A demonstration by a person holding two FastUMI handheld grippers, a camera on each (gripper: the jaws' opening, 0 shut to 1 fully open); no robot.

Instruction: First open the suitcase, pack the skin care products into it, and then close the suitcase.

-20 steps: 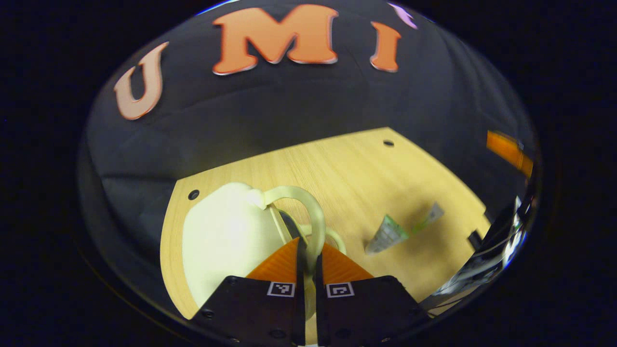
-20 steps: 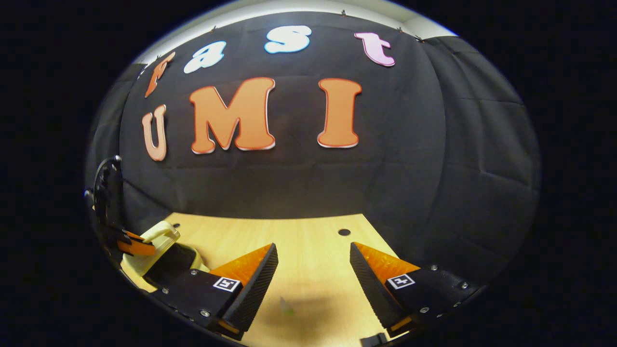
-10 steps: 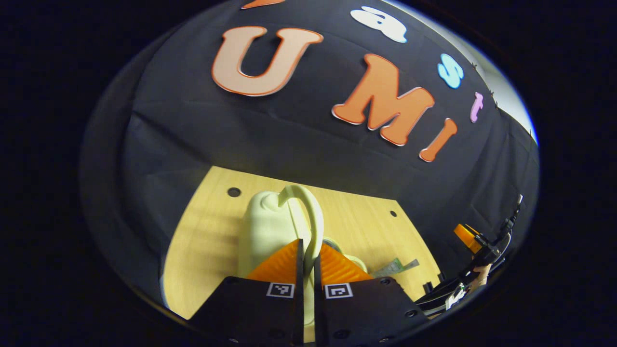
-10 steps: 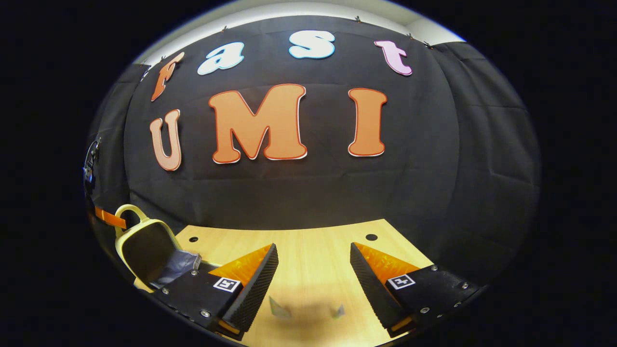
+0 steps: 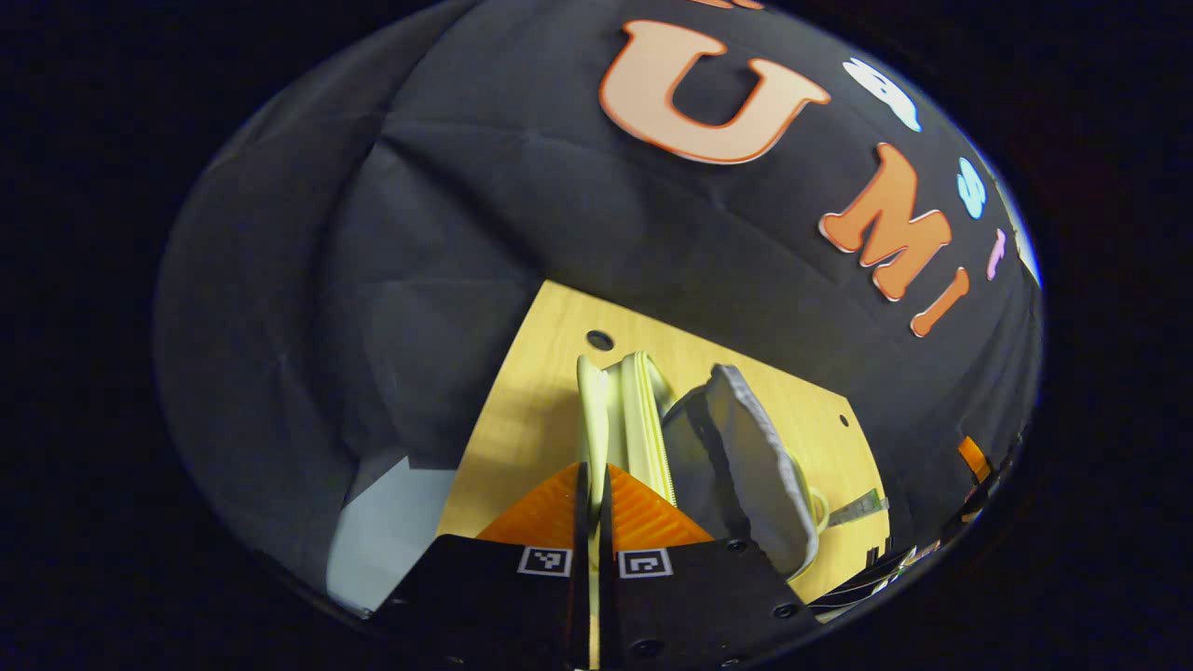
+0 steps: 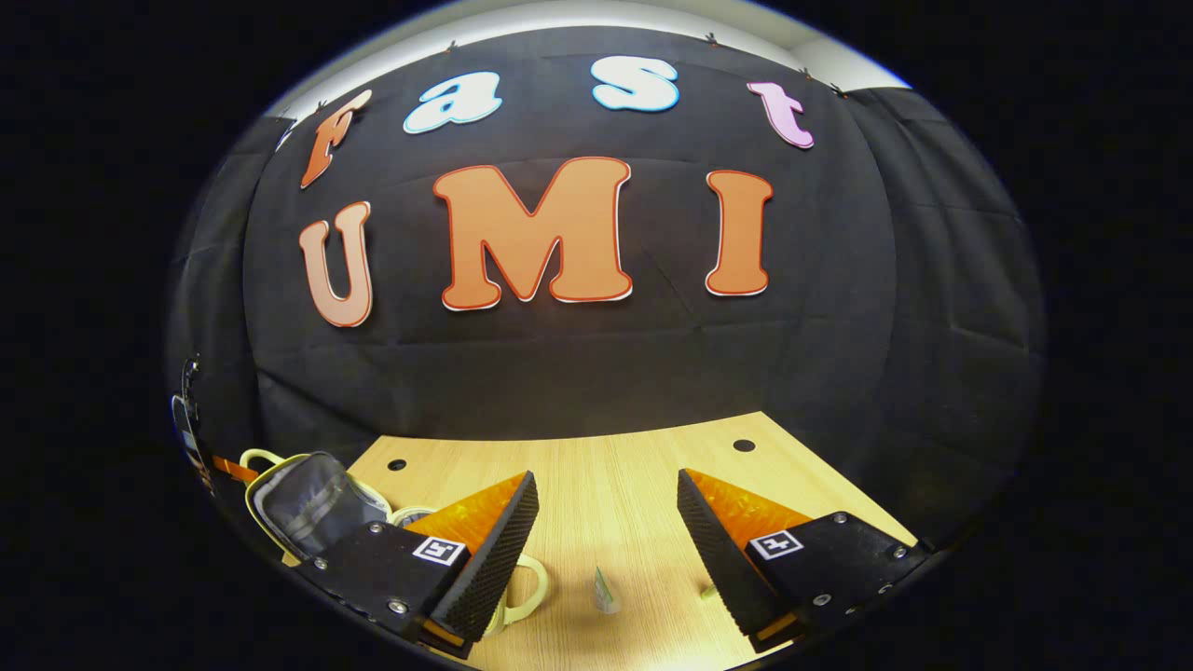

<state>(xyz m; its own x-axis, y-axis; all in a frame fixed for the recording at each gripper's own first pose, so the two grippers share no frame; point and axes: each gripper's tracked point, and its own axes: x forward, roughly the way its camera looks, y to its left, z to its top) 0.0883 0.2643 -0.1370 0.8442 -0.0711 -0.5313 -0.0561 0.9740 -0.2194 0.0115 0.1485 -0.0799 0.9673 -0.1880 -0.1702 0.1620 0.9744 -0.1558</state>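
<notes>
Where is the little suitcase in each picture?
Left gripper view: the suitcase lies open in the lower middle, just beyond the jaws.
Right gripper view: it sits at the lower left edge, lid up.
Shared landmark: the wooden table under it.

A pale cream-yellow suitcase [image 5: 623, 410] is seen with a grey fabric lining [image 6: 312, 503] — set on a light wood-grain table [image 6: 634, 485], beside a small green-and-white tube [image 6: 606, 592].
</notes>
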